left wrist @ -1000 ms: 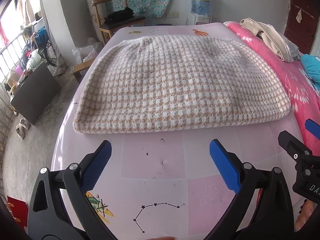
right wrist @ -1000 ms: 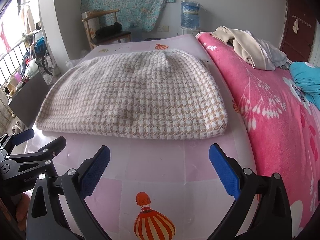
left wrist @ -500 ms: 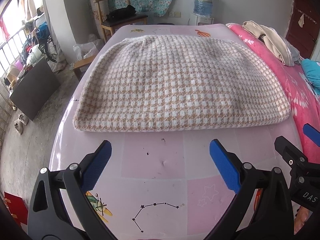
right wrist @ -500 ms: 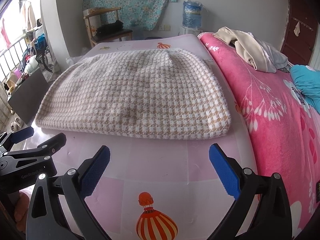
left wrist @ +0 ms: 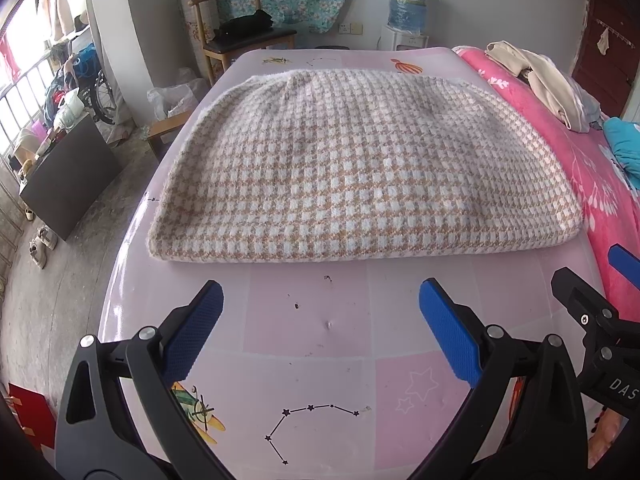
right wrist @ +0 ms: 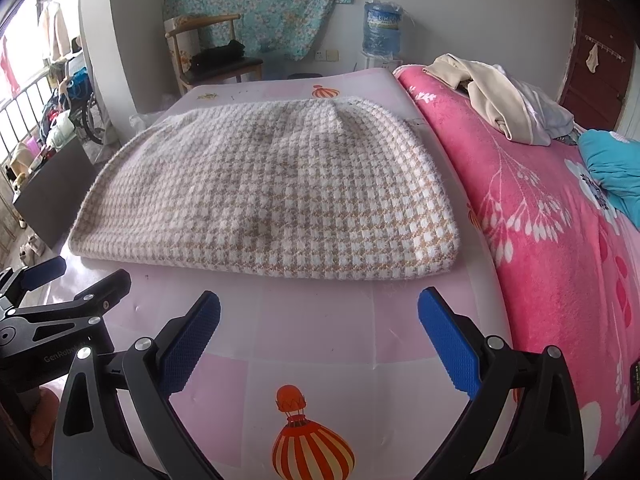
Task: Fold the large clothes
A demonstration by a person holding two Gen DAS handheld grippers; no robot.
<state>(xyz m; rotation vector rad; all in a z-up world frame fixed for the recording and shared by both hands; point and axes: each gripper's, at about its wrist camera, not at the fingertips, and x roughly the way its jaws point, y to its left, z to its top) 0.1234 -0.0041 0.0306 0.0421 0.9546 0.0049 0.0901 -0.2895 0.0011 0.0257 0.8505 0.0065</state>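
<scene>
A folded knit garment (left wrist: 360, 168) in a white and tan houndstooth check lies flat on the pale pink mat (left wrist: 320, 320); it also shows in the right wrist view (right wrist: 272, 196). My left gripper (left wrist: 320, 328) is open and empty, above the mat just short of the garment's near folded edge. My right gripper (right wrist: 320, 332) is open and empty, also short of that edge, toward the garment's right half. Each gripper shows at the edge of the other's view, the right one (left wrist: 600, 312) and the left one (right wrist: 60, 292).
A pink flowered blanket (right wrist: 560, 240) covers the bed to the right, with a heap of beige clothes (right wrist: 492, 92) and a teal item (right wrist: 612, 168). A wooden chair (left wrist: 240, 36), a water jug (left wrist: 408, 4) and a dark cabinet (left wrist: 68, 176) stand beyond the mat.
Both grippers have tilted or lifted a little, so the garment sits slightly lower in the views. The garment has not moved and both grippers stay open.
</scene>
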